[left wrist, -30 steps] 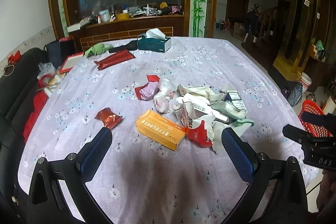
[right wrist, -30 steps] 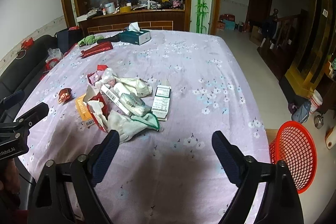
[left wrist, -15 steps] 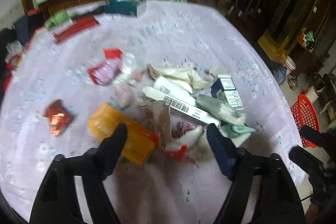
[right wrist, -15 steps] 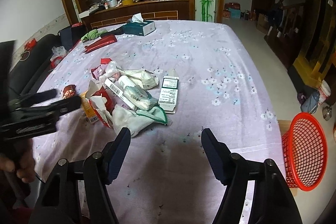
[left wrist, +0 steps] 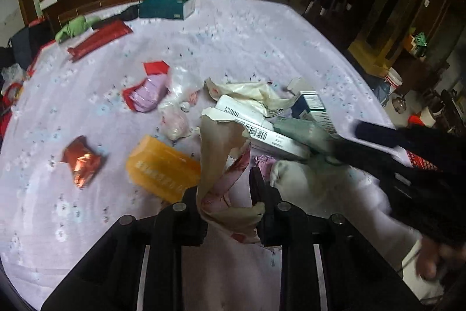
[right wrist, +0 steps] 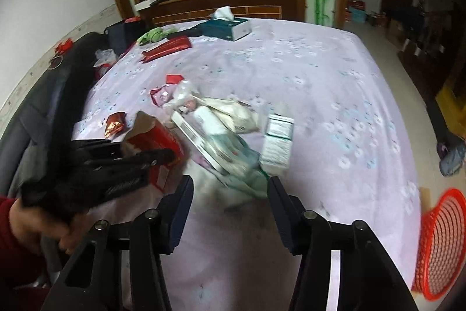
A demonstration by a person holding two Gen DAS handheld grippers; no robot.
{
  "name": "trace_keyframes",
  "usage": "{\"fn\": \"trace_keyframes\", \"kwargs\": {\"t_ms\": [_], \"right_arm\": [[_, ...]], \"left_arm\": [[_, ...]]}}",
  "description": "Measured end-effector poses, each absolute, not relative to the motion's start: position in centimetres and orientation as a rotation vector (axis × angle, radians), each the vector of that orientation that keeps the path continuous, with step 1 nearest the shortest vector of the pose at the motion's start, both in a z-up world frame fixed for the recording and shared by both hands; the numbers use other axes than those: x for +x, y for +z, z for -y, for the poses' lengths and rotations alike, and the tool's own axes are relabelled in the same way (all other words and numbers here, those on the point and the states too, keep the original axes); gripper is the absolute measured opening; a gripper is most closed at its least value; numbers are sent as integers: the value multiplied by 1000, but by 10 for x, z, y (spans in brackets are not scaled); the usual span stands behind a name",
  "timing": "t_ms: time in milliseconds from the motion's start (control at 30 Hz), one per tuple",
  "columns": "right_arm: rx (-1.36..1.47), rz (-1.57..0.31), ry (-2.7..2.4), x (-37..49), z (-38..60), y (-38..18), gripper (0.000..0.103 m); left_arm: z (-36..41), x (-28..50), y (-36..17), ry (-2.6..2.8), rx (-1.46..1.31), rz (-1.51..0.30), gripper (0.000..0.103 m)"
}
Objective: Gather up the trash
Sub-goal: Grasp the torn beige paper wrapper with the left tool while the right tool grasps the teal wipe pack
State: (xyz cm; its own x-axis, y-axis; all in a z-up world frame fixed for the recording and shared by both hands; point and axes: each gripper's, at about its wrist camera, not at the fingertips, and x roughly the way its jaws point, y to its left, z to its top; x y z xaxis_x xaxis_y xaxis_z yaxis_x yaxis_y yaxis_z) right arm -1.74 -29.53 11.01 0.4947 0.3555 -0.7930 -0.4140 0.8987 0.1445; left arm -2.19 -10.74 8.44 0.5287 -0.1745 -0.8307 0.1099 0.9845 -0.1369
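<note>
Left gripper (left wrist: pixel 228 194): fingers pinched on a torn red-and-tan carton (left wrist: pixel 221 165), at the near edge of the trash pile; the carton's ragged top stands up between them.

Right gripper (right wrist: pixel 230 200): fingers spread wide, nothing between them, hovering over a crumpled white tissue (right wrist: pixel 215 185) on the pile's near side.

Trash pile, middle of the lilac flowered tablecloth (right wrist: pixel 335 107): orange box (left wrist: pixel 163 168) just left of the held carton; red foil wrapper (left wrist: pixel 83 162) apart, further left; long white barcode box (left wrist: pixel 256 133), cream bag (left wrist: pixel 250 95), small blue-and-white box (right wrist: pixel 276 142) on the right side.

Far end: teal tissue box (left wrist: pixel 167 6), red pouch (left wrist: pixel 100 40), green cloth (left wrist: pixel 74 26).

Open room: bare cloth along the near edge and across the whole right half.

Red mesh basket (right wrist: pixel 439 244): on the floor past the table's right edge.
</note>
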Motion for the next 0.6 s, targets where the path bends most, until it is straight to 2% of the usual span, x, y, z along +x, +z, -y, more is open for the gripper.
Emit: {"fn": "trace_keyframes", "kwargs": {"t_ms": [67,233,300,467,600], "right_arm": [[-74,-953,474,-5,286,105,44],[-141,-989,460,25,262,84,39],[-146,-1032,444,33,259,73,22],[-87,-1049,423,30,269,72,3],[17,-1030,427,20,289,87,3]], "left_arm": [[101,-30,93,-167,-65,-985,24],[91,-43,101,-144,-64,-972,24],[91,-46,101,-143,-51,-964,24],[100,-48,107,-165,-47,-948,24],[113,-46,107,-196,-41,-946,24]]}}
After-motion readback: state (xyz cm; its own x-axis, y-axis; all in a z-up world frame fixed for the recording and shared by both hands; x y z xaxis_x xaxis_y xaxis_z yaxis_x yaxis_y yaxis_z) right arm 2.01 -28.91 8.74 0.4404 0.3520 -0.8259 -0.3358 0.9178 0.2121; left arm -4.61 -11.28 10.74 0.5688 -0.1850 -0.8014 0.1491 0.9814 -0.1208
